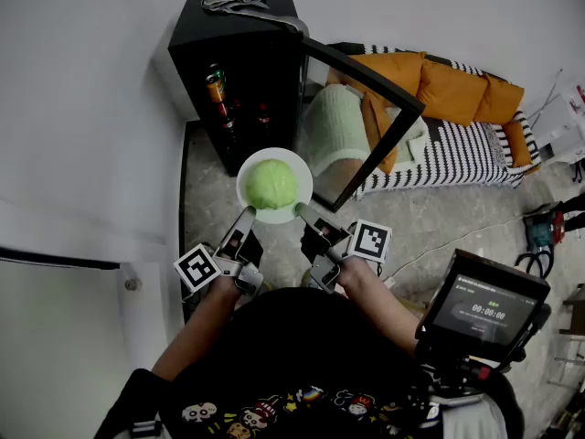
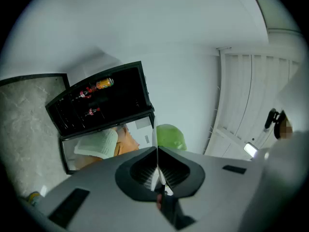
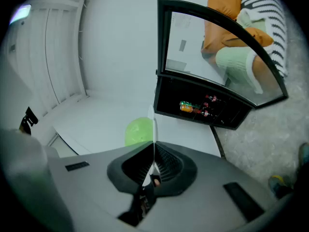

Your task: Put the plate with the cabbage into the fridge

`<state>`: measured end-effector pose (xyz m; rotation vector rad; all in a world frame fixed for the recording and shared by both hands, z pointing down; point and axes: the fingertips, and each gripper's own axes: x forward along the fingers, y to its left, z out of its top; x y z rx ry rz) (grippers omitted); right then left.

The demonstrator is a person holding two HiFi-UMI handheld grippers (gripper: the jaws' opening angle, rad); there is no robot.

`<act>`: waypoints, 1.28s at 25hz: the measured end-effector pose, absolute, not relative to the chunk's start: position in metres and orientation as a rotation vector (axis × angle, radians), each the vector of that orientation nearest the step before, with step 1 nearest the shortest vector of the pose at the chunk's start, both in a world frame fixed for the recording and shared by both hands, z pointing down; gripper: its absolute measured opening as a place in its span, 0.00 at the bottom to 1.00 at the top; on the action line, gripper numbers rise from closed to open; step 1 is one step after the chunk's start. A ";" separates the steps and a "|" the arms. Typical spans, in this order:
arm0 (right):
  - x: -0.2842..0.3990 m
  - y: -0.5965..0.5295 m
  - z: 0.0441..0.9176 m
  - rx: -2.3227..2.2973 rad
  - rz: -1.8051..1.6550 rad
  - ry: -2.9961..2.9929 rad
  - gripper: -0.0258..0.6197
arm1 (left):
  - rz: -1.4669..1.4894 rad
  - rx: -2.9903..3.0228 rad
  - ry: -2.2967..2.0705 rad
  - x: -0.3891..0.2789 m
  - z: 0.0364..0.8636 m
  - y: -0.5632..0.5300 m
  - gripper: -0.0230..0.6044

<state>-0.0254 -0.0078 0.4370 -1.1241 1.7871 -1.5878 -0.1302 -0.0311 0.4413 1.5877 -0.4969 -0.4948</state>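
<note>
Left claw (image 1: 247, 213), right claw (image 1: 303, 213), both pinching plate (image 1: 274, 216) rim, cabbage (image 1: 272, 183) between

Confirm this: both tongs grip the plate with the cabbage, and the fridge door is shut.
The fridge door is open, not shut; the head view shows it. The left tongs and right tongs do grip the plate with the cabbage.

Camera set-up: one view from overhead, two from low at the rim of the plate (image 1: 274, 216).
The head view looks steeply down from above the person, with the open fridge (image 1: 242, 71) at the far side. The left gripper (image 1: 248, 213) view and the right gripper (image 1: 303, 211) view look along their own jaws from very near, meeting the plate edge-on. All three views share the plate, the cabbage (image 2: 170, 137) and the fridge beyond.
</note>
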 end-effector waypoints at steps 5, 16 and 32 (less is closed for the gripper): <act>-0.022 -0.007 0.439 -1.107 -1.592 1.783 0.07 | -0.506 1.603 -0.496 -0.126 0.442 -0.030 0.05; 0.006 0.008 0.452 -1.067 -1.618 1.803 0.07 | -0.522 1.590 -0.530 -0.098 0.454 -0.011 0.05; 0.066 -0.033 0.466 -0.999 -1.732 1.808 0.07 | -0.525 1.525 -0.648 -0.041 0.467 -0.043 0.05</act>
